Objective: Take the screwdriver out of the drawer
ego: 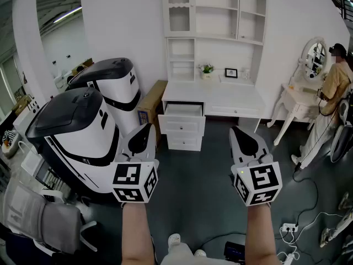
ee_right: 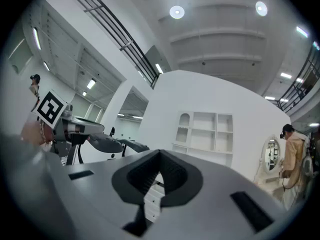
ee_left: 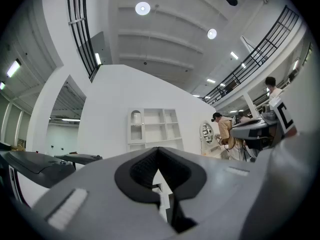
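Two grippers are held out side by side above the dark floor (ego: 209, 203), one in each hand, and each carries one cube with square markers. The left gripper (ego: 145, 128) has its two jaws closed together with nothing between them; its own view shows the tips meeting. The right gripper (ego: 239, 131) is the same: jaws together, nothing held. Both point toward the white desk (ego: 231, 97), which stands well apart from them against the wall.

Under the left part of the desk there is a stack of three drawers. The top drawer (ego: 183, 110) is pulled out, and the two below it are closed. The screwdriver cannot be made out in any view; the inside of the open drawer is too small and too far to see into.

On the desk top stand one small plant (ego: 207, 69) and one picture frame (ego: 231, 73), near each other. One white shelf unit (ego: 215, 15) rises above the desk.

At the left are two large white and black machines (ego: 83, 123), one behind the other, and one brown box (ego: 151, 101) stands between the far machine and the desk. At the right, one person (ego: 333, 84) stands at one small white table (ego: 298, 101) with one oval mirror (ego: 315, 54)
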The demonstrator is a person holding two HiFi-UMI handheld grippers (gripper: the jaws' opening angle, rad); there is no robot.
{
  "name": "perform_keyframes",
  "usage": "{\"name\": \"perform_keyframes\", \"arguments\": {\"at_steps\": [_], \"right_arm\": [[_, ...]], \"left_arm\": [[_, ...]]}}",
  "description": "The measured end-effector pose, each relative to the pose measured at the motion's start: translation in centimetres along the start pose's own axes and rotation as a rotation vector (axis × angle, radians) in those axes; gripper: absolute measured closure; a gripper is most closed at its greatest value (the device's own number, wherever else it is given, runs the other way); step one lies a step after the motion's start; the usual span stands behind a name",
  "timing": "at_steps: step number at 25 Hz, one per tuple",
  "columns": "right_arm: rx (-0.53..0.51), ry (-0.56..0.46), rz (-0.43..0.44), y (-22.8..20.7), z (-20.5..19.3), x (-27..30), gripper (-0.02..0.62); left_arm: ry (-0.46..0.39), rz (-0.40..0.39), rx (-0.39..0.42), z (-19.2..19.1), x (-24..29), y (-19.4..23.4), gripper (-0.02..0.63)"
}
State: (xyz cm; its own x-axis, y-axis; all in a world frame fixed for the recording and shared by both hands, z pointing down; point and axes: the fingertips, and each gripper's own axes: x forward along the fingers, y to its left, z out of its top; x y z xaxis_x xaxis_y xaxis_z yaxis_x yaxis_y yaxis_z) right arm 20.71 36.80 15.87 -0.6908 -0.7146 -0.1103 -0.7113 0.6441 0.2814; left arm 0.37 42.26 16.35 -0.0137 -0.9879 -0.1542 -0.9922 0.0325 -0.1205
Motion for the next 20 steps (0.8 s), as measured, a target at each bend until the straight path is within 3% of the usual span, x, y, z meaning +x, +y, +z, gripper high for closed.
{"name": "perform_keyframes", "arguments": {"at_steps": [9,20], "right_arm": [[-0.008,0.004,-0.020,-0.7,-0.3,2.9,0.589],[-0.036,0.023,-0.060,0.5,-1.3,10.6,0.589]], "left_arm": [[-0.001,-0.048,0.014,-0.3,3.0,0.8,0.598],[-0.024,-0.130,-0.006,-1.9,9.7,5.4,0.598]]}}
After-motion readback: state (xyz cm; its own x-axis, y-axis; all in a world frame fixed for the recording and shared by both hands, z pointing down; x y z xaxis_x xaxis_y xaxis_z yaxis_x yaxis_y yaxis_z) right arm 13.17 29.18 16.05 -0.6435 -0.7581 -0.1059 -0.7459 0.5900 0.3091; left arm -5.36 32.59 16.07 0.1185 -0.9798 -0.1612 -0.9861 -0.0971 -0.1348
